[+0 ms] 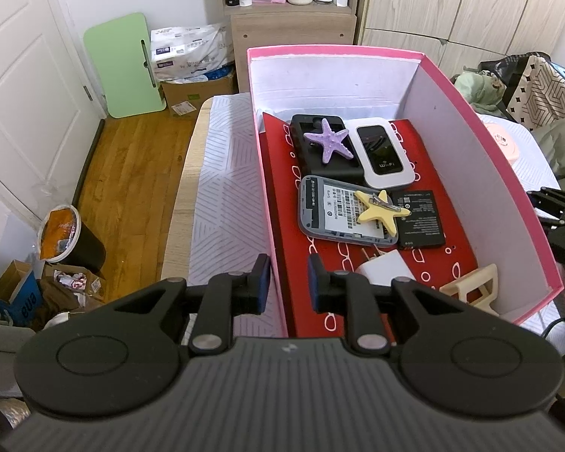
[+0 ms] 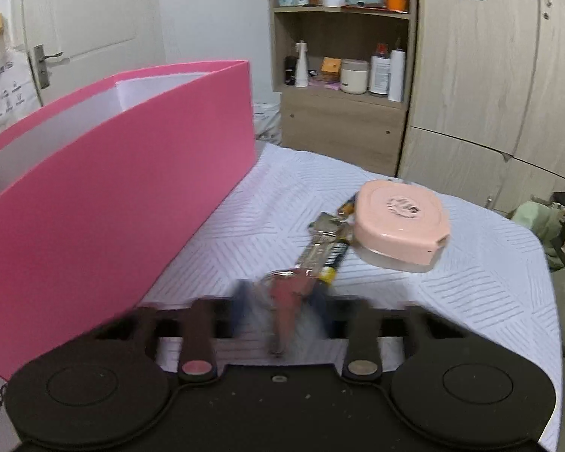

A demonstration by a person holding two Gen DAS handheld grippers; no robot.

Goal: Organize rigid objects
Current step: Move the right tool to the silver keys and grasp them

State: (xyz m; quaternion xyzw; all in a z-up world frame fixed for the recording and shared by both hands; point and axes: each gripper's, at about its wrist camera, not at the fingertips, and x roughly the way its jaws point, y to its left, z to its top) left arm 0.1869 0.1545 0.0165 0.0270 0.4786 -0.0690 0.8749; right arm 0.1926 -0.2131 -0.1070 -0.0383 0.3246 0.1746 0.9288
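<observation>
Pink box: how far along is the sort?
Done: purple starfish, WiFi router, yellow star and flat battery lie in the pink box. In hand: right gripper brackets a reddish item on the table; too blurred to confirm a grip. Left gripper straddles the box wall. Remaining: keys, AA battery, pink case outside.

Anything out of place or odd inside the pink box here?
A grey device lies back-up with its cover off, label exposed, the loose black battery beside it. A yellow star clip lies on top of both. Otherwise nothing spilled.
</observation>
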